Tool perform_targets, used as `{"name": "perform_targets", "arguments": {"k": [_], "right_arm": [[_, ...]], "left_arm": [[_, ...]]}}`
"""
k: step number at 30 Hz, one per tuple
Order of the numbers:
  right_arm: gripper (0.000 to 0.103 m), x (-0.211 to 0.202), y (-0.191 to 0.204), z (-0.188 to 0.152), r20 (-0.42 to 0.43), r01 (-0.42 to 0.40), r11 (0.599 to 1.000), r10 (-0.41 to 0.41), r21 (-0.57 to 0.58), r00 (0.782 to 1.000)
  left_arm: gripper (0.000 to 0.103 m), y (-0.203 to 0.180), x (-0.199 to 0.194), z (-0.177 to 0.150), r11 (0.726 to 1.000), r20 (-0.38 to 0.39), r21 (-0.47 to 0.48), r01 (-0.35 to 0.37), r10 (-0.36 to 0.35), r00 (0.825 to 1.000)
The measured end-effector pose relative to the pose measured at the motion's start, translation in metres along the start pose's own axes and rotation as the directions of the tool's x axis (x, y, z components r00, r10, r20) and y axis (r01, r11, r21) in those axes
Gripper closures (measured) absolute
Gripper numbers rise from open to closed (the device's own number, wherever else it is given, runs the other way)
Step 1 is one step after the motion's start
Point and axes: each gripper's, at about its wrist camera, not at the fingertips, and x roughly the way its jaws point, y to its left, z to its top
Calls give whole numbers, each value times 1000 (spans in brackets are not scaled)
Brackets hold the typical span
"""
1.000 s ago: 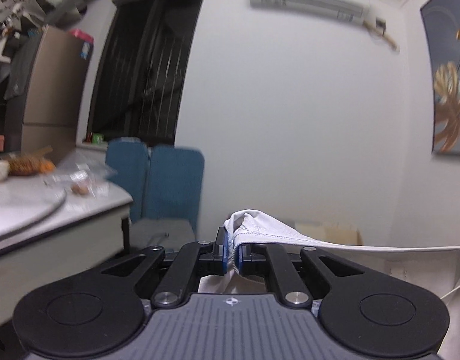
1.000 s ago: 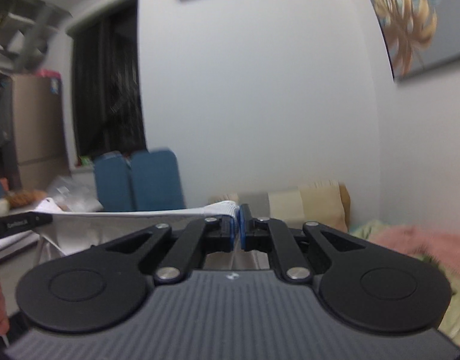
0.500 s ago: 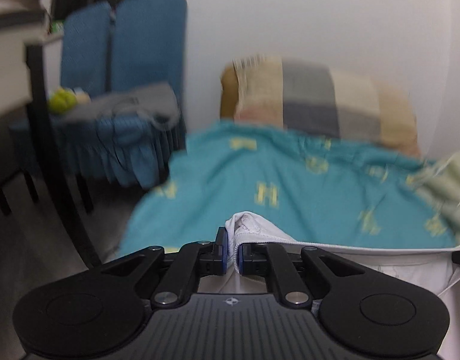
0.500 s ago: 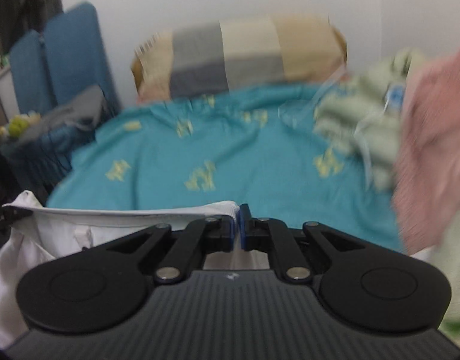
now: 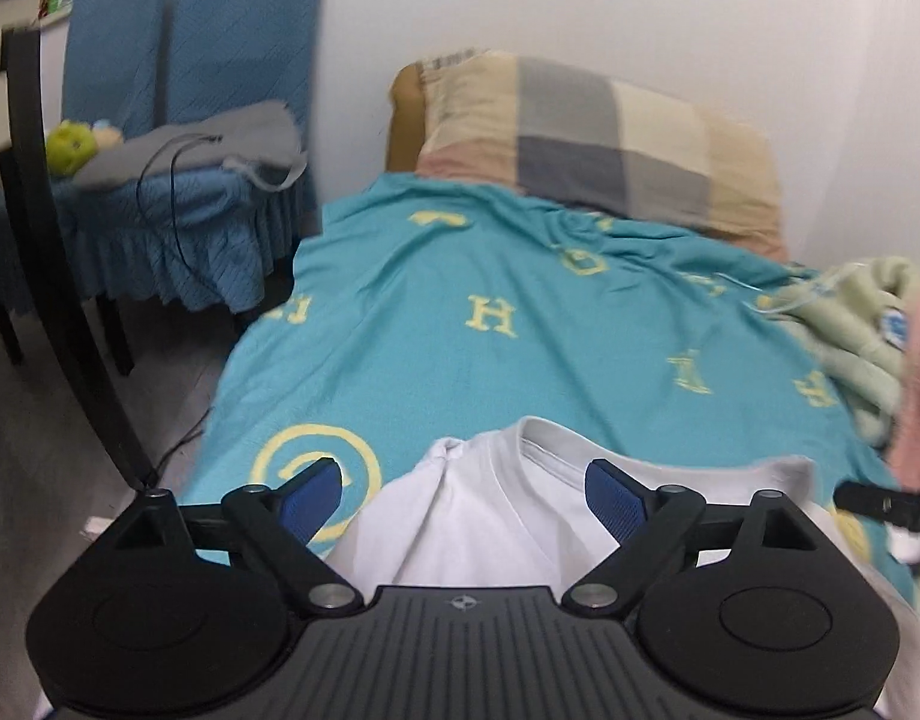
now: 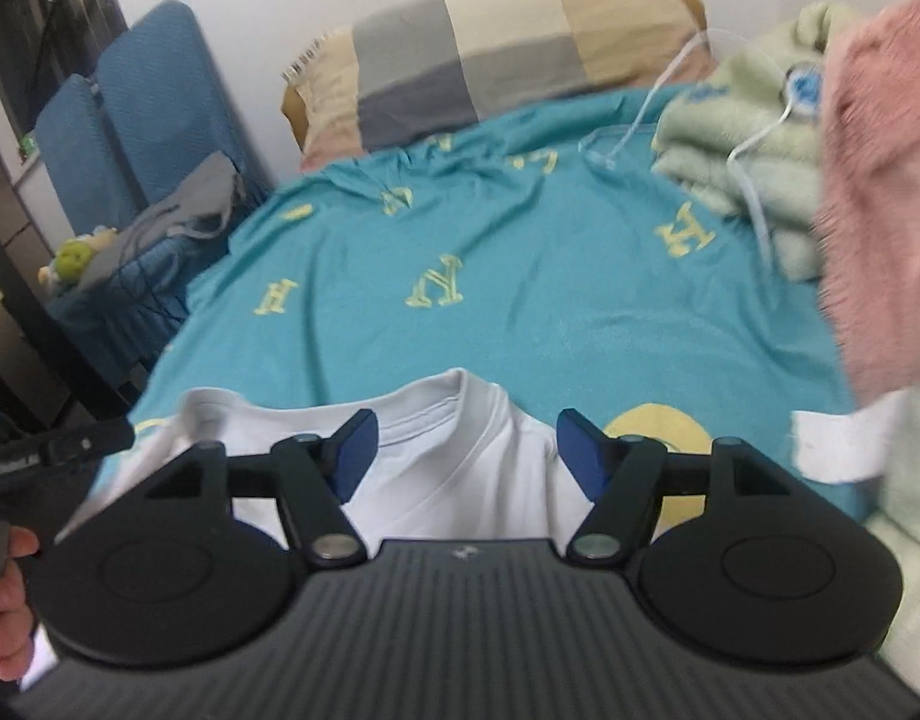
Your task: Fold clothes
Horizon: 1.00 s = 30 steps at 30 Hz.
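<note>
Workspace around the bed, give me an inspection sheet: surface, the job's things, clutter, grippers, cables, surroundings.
Surface: bed with a teal sheet printed with yellow letters, rumpled near the pillow.
Job's things: white T-shirt lying at the near edge, collar toward the pillow.
Clutter: pale green blanket and pink fuzzy blanket piled at the right side.
Grippers: left gripper and right gripper both opening, the shirt between the jaws, pads not pressing on it.
Cables: clear tubing over the green blanket; a black cord on the chair.
Surroundings: checked pillow, blue covered chairs, white wall.
</note>
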Motion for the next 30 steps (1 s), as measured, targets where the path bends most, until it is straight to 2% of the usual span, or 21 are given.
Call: {"name": "perform_targets", "arguments": {"k": [5,9,12,17,21,24,26,28,30], "right_arm": [[35,-87,16,-16,32,-27,1000,27,-13,999],[35,-163,27,-42,71,-47,998,49,-30,996],[35,-218,30,-69,97,-63,997,67,-42,993],[35,-292,25,-118,119,-86,996,86,-11,989],[35,-319,14,-149,127,-99,995,95,30,987],[34,-317,7,-155,110,-125,988,115,88,987],[34,-315,4,-156,105,-131,985,120,110,987],[34,-311,4,-157,99,-134,983,122,127,988],[34,-305,1,-161,78,-146,977,135,154,988]], "left_arm": [[12,1,-99,-22,1000,52,20,0,-1,999],[12,-8,-190,-56,999,112,36,-19,15,994],[12,-11,-250,-89,1000,133,5,14,-15,991],[12,-18,-317,-143,998,128,-35,47,-43,991],[12,-18,-342,-173,991,116,-87,100,-90,989],[12,-8,-333,-185,979,73,-164,117,-107,992],[13,8,-320,-188,964,37,-248,99,-92,995],[13,32,-304,-190,924,4,-375,79,-84,996],[15,60,-289,-195,858,-24,-511,59,-82,996]]}}
